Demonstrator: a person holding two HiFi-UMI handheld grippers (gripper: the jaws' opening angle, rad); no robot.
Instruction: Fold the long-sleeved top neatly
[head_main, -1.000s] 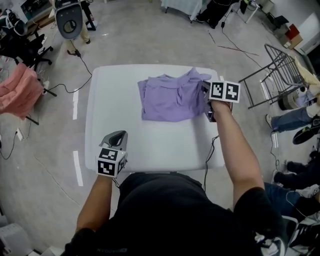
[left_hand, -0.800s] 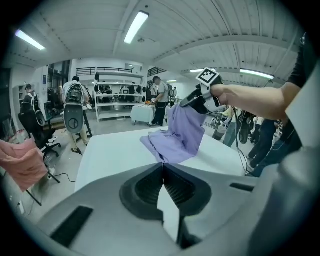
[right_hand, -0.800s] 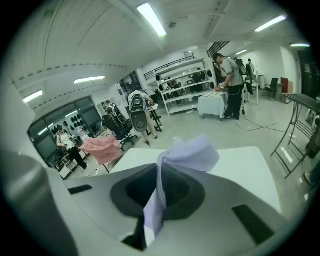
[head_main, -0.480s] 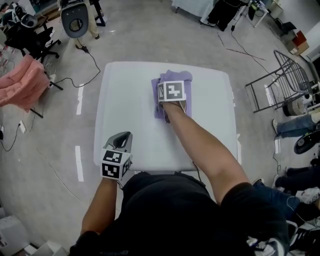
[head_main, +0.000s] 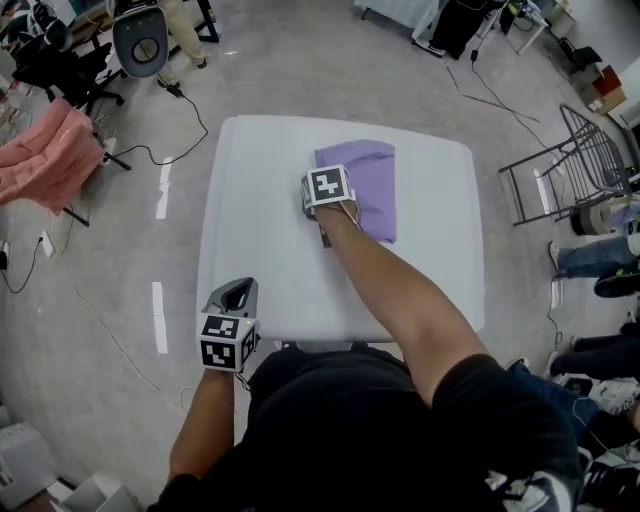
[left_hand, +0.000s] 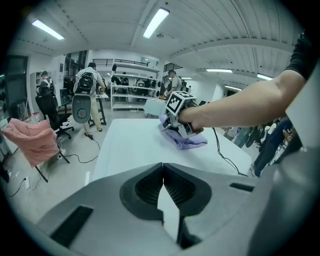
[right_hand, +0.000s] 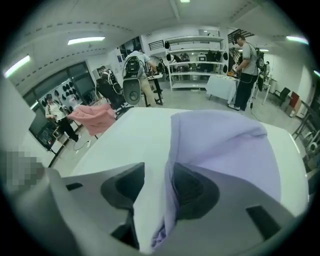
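- Lying folded into a narrow rectangle, the lilac long-sleeved fabric top (head_main: 372, 185) rests near the far edge of the white tabletop (head_main: 250, 230), roughly midway along it.
- Right gripper (right_hand: 159, 172) sits at the top's left edge. Its jaws have just been opening and stand apart, with the fabric's edge loose between them.
- Left gripper (left_hand: 163, 170) hovers by the near-left corner, jaws pressed together on nothing.

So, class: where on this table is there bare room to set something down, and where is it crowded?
Bare: the white table between its left edge and the folded lavender top, and the strip right of it. Crowded: the top's left edge, where the right gripper, jaws just opening, straddles cloth; the left gripper hangs at the near-left corner.
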